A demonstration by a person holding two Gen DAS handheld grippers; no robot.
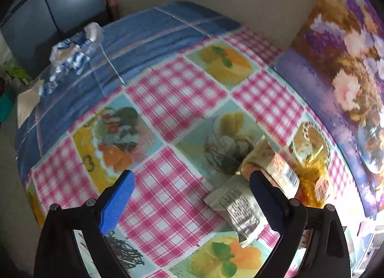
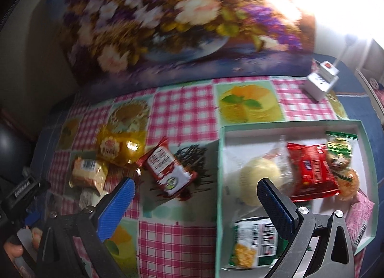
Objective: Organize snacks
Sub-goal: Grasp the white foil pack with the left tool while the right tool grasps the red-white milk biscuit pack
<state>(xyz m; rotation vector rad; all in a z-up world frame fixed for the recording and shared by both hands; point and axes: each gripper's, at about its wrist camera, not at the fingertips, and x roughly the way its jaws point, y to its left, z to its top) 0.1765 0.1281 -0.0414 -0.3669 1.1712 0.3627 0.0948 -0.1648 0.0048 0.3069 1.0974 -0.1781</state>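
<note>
The left tool [image 1: 192, 196] hangs over the table [image 1: 168, 100] with its blue pads spread wide and nothing between them. Just beside its right finger [image 1: 266, 198], partly under it, lies a silver packet [image 1: 237, 208], flat, its long axis running slantwise away from the tool toward the upper left. Past that finger sits an orange-and-cream packet [image 1: 276, 165], touching the silver one, and beyond it a gold-wrapped snack [image 1: 316, 182].

The right tool [image 2: 195, 194] is also spread wide and empty. Its right finger [image 2: 276, 203] hovers above a pale green tray [image 2: 219, 182], where a green-and-white packet [image 2: 254, 244] lies nearest, then a round pale bun in clear wrap [image 2: 259, 174], a red packet [image 2: 312, 174] lying lengthwise away from the tool, and a green-topped packet [image 2: 340, 150] at the far right. A pink packet [image 2: 360, 215] rests against the tray's right wall. Ahead of the left finger [image 2: 120, 206], outside the tray, a red-and-white packet [image 2: 165, 169] lies slantwise, one end toward the tool.

The table wears a cloth of pink checks and fruit pictures. At its far side stands a flower painting [image 2: 168, 21], with a white power strip [image 2: 321, 81] to the far right; a crumpled blue-and-white bag [image 1: 72, 52] lies at the far left.
</note>
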